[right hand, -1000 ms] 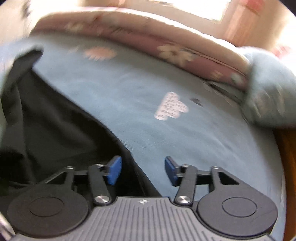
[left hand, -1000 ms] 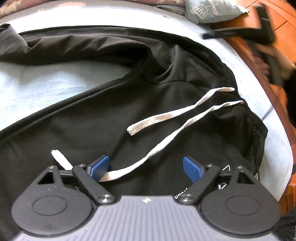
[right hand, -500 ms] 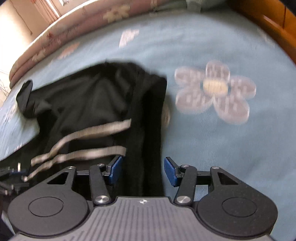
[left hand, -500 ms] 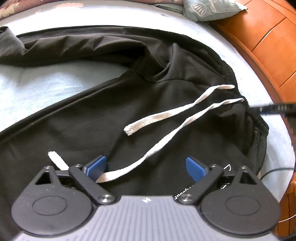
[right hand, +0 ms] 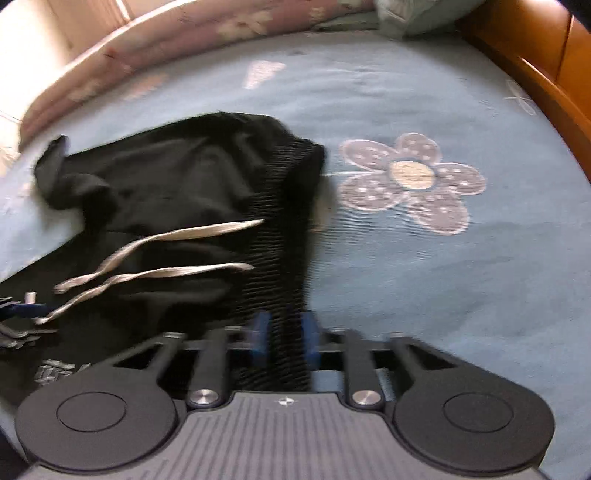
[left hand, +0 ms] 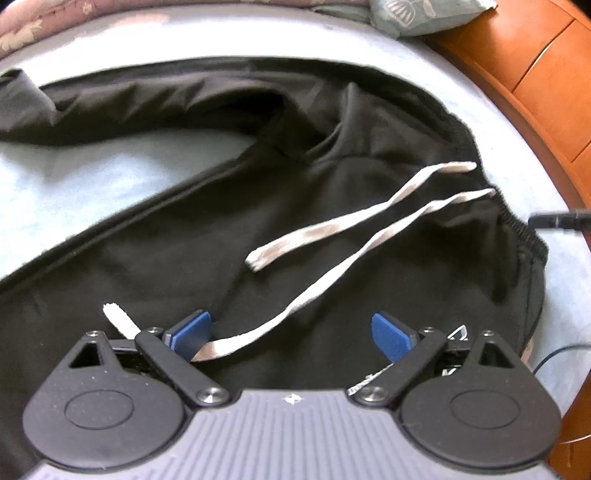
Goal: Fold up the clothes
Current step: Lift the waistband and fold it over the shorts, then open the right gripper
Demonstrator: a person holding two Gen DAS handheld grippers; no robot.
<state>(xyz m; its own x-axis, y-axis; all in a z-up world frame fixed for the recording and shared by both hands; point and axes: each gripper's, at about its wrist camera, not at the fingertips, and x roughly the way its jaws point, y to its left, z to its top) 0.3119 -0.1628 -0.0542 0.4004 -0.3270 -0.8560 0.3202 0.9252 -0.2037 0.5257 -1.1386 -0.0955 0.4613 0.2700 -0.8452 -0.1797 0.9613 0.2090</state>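
Black trousers (left hand: pixel 258 206) with a ribbed waistband (right hand: pixel 280 240) and two white drawstrings (left hand: pixel 332 236) lie spread on a light blue bedsheet (right hand: pixel 443 277). My left gripper (left hand: pixel 291 332) hovers open low over the trouser front, and the longer drawstring runs past its left pad. My right gripper (right hand: pixel 284 339) sits at the near end of the waistband. Its jaws are closing, with the ribbed band between the blue pads. A black fingertip of the right gripper (left hand: pixel 557 221) pokes in at the right edge of the left wrist view. The left gripper's blue pad (right hand: pixel 22 310) shows at the left edge of the right wrist view.
An orange wooden bed frame (left hand: pixel 535 74) runs along the right side. A grey-green pillow (left hand: pixel 424 14) and a pink flowered quilt (right hand: pixel 184 33) lie at the far end. A thin dark cable (left hand: pixel 554 354) hangs near the bed's right edge. Bare sheet with a flower print (right hand: pixel 410 177) lies beside the waistband.
My right gripper swung across the bed to the trousers' waistband and its jaws narrowed around the ribbed band. The left gripper stayed almost where it was, still open.
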